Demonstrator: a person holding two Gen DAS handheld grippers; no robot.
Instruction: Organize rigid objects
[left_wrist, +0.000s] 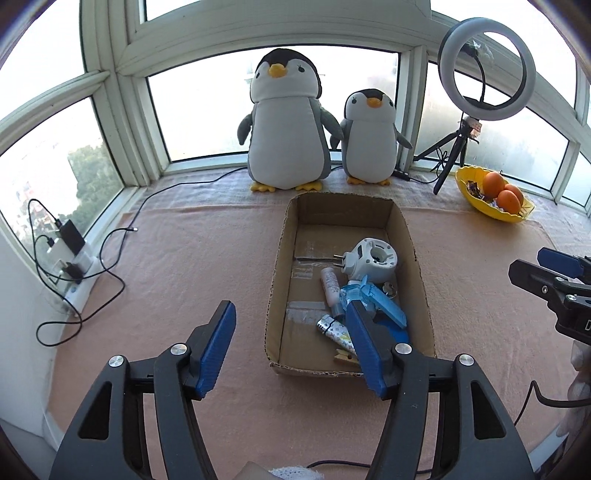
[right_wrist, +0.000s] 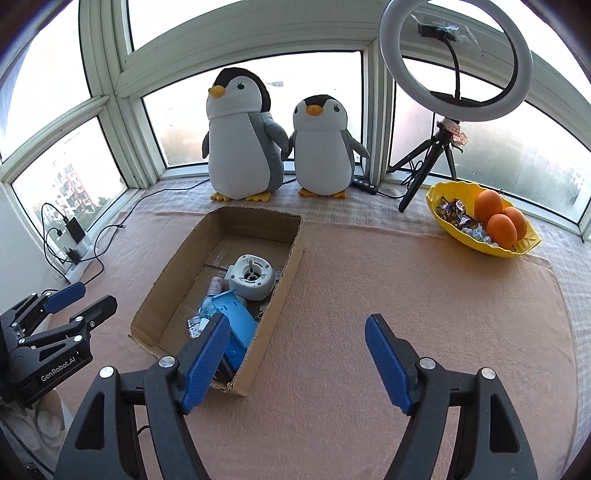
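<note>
An open cardboard box (left_wrist: 279, 258) (right_wrist: 168, 280) lies on the pink cloth. Inside it are a white round plug-in device (left_wrist: 373, 258) (right_wrist: 253, 277), a small white tube (left_wrist: 330, 286), a blue plastic piece (left_wrist: 375, 301) (right_wrist: 236, 314), a patterned tube (left_wrist: 334, 328) and a wooden clothespin (left_wrist: 345, 356). My left gripper (left_wrist: 288, 310) (right_wrist: 92, 295) hovers over the box's near left corner, open, with nothing between its blue pads. My right gripper (right_wrist: 297, 321) (left_wrist: 546, 269) stands to the right of the box over bare cloth, open wide and empty.
Two plush penguins (left_wrist: 288, 122) (left_wrist: 369, 140) stand behind the box at the window. A ring light on a tripod (right_wrist: 458, 62) and a yellow bowl (right_wrist: 480, 225) of oranges and sweets are at the back right. A power strip with cables (left_wrist: 74, 266) lies at the left.
</note>
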